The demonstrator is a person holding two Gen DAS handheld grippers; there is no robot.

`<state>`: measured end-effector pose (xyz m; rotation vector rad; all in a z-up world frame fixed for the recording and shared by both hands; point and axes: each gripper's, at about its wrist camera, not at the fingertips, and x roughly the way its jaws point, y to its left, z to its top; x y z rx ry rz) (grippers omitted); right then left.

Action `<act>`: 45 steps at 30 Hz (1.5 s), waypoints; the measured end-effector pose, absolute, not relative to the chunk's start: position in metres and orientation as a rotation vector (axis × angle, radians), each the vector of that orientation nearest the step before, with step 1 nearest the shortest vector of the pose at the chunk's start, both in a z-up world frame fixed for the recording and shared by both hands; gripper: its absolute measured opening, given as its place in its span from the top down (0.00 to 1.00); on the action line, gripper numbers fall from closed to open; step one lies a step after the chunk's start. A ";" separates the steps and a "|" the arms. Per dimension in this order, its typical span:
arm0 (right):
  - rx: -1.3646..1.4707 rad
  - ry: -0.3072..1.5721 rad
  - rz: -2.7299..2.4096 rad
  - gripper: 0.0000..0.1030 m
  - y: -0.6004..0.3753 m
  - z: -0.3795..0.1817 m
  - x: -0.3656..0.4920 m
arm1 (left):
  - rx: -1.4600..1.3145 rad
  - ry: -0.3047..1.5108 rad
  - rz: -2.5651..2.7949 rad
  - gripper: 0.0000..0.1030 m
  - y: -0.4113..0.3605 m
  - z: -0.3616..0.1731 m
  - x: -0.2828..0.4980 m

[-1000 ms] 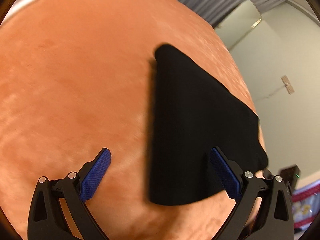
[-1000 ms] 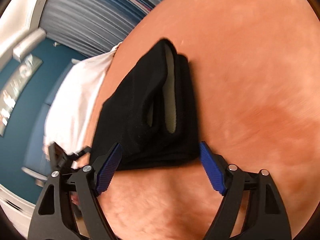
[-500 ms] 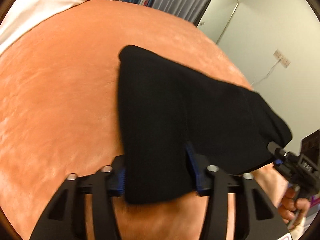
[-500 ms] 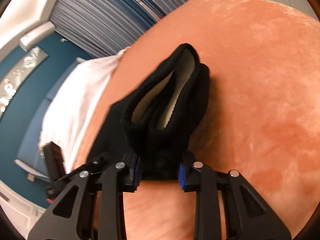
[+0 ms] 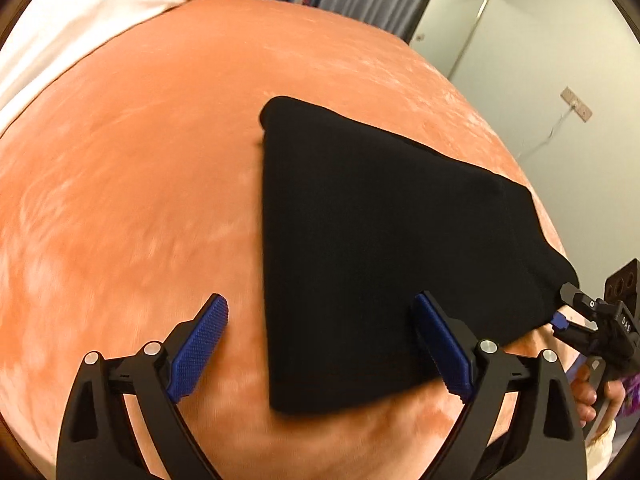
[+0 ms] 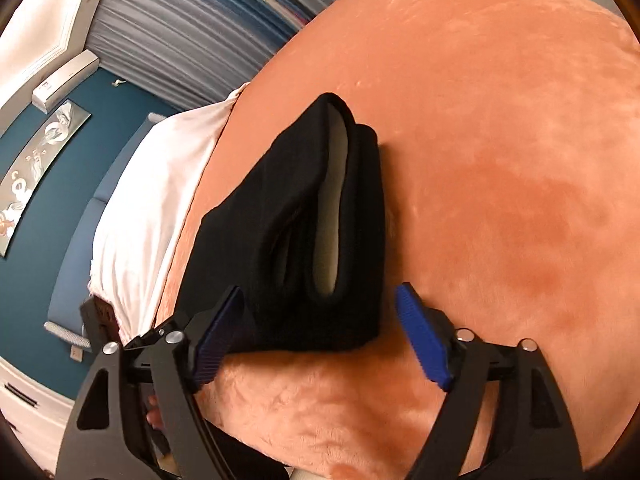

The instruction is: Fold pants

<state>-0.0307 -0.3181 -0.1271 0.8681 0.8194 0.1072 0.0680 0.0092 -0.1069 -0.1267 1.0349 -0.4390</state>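
Black and matte, the folded pants (image 5: pixel 372 248) lie on a plush orange blanket (image 5: pixel 132 184) whose nap shows pale brushed streaks. From the left wrist they read as one smooth, unbroken slab, roughly wedge-shaped, narrow at the far end and wide at the near end; its long axis runs from the gripper away across the blanket. The right wrist looks into the other side of the bundle (image 6: pixel 304 232) and shows what the left cannot: stacked layers with rounded fold edges and a pale grey lining in a long slit between them.

The left gripper (image 5: pixel 320 348) has its jaws opening, wide apart; the near corner of the pants lies between the ribbed blue pads, neither pad pressing on it. The right gripper (image 6: pixel 320 336) is likewise opening, the bundle's near end between its pads without a grip. The left view also catches that right gripper (image 5: pixel 592 320) at the pants' right corner, with a hand (image 5: pixel 596 392) on its handle. White bedding (image 6: pixel 152 200) borders the blanket.
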 end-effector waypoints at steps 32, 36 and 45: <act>0.638 0.701 0.016 0.67 -0.241 -0.119 0.012 | -0.166 0.888 -0.516 0.61 -0.017 -0.118 0.090; 0.619 0.682 0.068 0.68 -0.228 -0.092 -0.007 | -0.183 0.889 -0.524 0.66 -0.011 -0.098 0.070; 0.629 0.679 0.128 0.69 -0.219 -0.064 -0.071 | -0.177 0.880 -0.535 0.66 0.002 -0.052 -0.011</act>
